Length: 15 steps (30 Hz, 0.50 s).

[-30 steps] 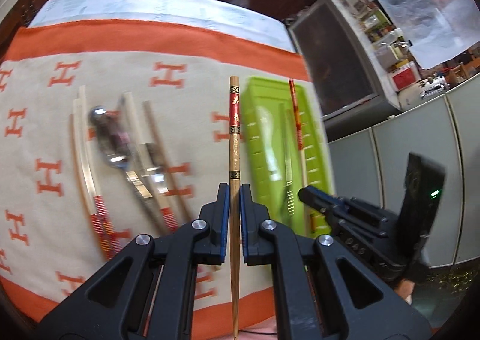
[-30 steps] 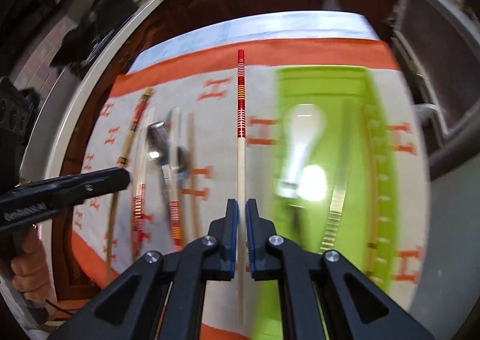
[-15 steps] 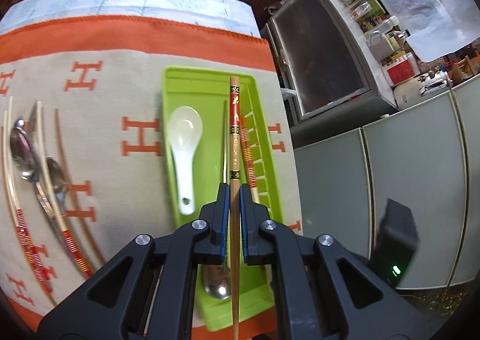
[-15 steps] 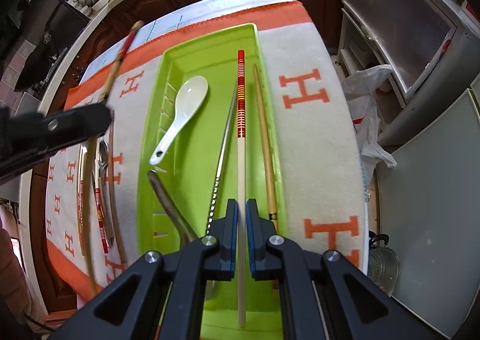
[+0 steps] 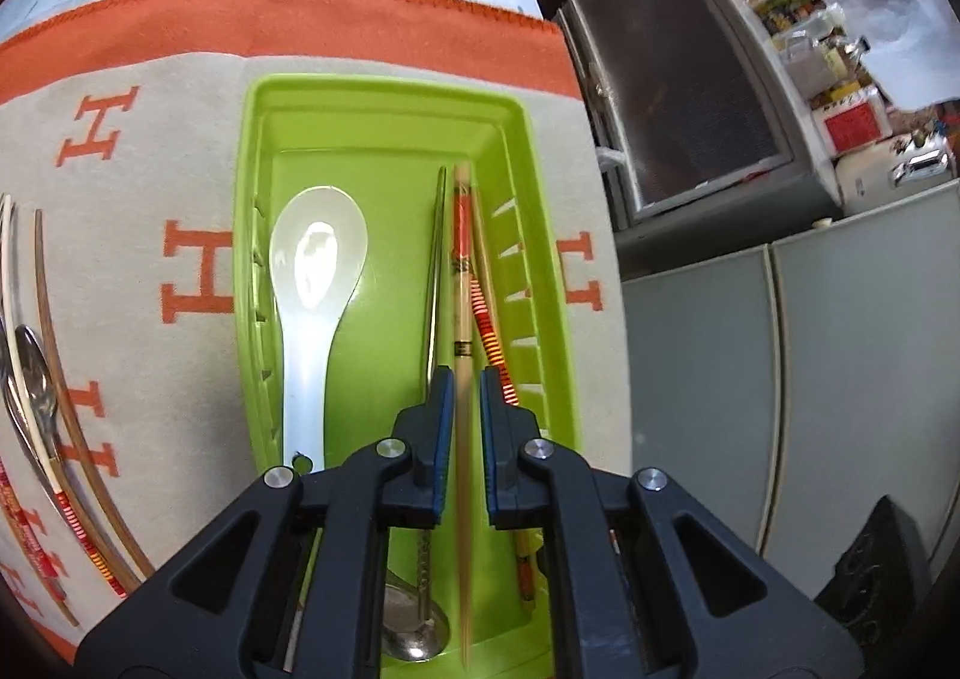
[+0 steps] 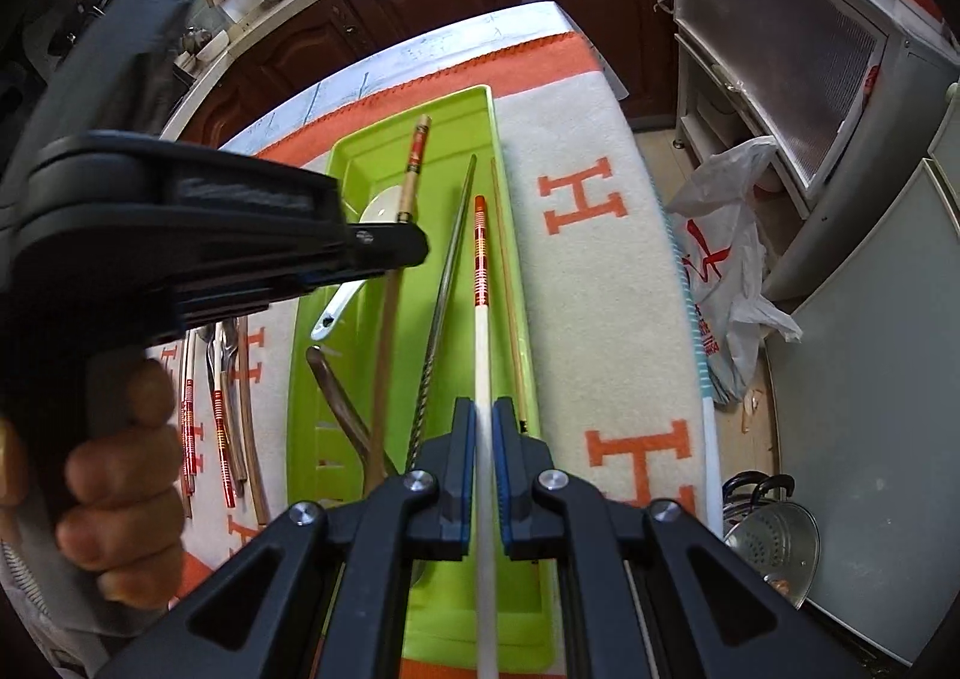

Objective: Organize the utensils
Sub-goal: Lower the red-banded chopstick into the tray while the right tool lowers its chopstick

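Bright daylight flooding both views, glare blooming on the white spoon (image 5: 315,283) and green tray (image 5: 384,97), fisheye bending straight edges, corners vignetting black, held chopstick (image 5: 463,529) smearing with motion blur, near hand (image 6: 120,493) softening out of focus.

One lime-green plastic tray (image 5: 384,97). Inside the tray:
- one white ceramic soup spoon (image 5: 315,271)
- one steel spoon (image 5: 414,631)
- one twisted steel chopstick (image 6: 447,271)
- one thin plain wooden chopstick (image 6: 509,283)
- one red-decorated bamboo chopstick (image 5: 461,319)
- one white red-banded chopstick (image 6: 480,283)

Left of the tray: bunched chopsticks (image 6: 219,427), uncountable.

L tool (image 5: 461,397) clamped, R tool (image 6: 485,427) clamped, both angled down
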Available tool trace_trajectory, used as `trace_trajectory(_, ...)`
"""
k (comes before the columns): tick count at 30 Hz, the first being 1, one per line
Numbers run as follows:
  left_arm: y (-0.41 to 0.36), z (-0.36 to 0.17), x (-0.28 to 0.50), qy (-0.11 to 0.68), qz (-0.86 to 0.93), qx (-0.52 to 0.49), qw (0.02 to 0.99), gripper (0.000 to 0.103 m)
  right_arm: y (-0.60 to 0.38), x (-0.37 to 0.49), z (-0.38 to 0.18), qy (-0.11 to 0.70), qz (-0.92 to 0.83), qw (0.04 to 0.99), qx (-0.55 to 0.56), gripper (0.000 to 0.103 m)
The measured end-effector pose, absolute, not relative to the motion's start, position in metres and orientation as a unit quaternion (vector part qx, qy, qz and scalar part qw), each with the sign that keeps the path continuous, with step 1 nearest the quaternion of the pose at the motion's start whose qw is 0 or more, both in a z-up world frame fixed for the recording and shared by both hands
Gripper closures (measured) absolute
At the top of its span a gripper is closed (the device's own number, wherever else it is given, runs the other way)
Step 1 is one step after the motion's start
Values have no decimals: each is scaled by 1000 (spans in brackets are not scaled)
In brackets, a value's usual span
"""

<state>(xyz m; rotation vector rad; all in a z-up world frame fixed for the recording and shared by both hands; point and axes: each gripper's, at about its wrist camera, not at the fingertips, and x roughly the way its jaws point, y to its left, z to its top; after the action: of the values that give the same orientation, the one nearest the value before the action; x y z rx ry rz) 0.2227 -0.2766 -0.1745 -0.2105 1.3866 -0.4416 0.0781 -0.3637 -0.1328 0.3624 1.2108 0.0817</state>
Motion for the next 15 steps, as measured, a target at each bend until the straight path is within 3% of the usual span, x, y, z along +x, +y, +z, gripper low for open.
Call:
trace_trajectory(10, -268, -171, 211, 643, -206, -70, 734, 94, -366, 82, -134, 555, 38, 809, 191, 95)
trace_trajectory(14, -252, -156, 201, 635, -212, -64, 740, 66, -360, 82, -132, 555, 38, 810, 185, 95)
trace_trajectory(15, -248, -152, 198, 631, -211, -63, 744, 64, -359, 82, -132, 555, 37, 811, 181, 95)
